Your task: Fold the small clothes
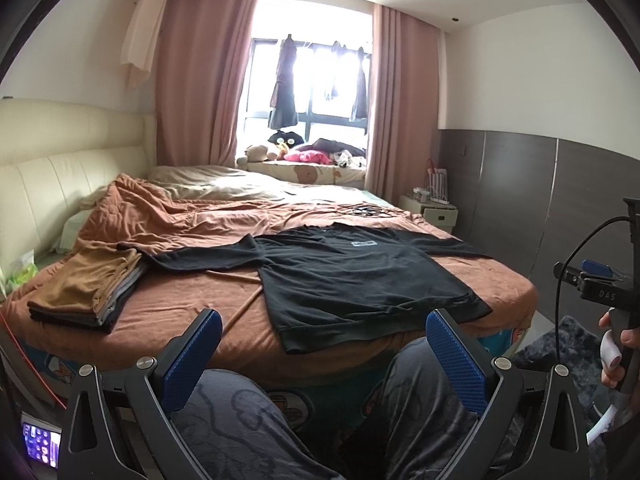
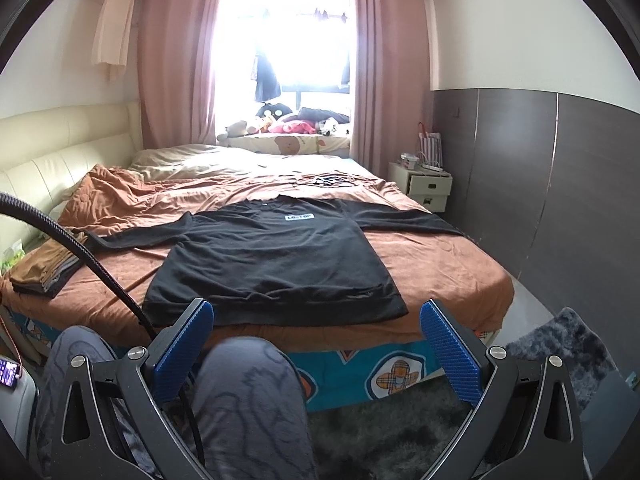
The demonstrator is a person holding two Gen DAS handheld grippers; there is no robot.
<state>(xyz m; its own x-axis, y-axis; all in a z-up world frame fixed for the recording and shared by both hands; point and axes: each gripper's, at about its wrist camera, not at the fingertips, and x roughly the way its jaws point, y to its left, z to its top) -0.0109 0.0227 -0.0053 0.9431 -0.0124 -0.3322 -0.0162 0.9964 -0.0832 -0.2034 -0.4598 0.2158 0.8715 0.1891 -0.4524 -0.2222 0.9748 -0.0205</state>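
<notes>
A stack of folded clothes (image 1: 86,292) sits done at the bed's (image 1: 192,312) left edge. The black shirt (image 2: 272,264) lies flat, unfolded. My left tongs (image 1: 324,356) and right tongs (image 2: 316,344) hang spread wide, empty.

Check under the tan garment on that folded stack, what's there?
Under the tan garment the stack's edges show grey and black folded layers, resting on the orange bedspread. How many pieces, and what they are, is covered.

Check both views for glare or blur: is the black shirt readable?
Left wrist: window bright, black shirt clear, fisheye bends edges. Right wrist: window blown out, hanging clothes washed; black shirt sharp, knee near lens soft.
</notes>
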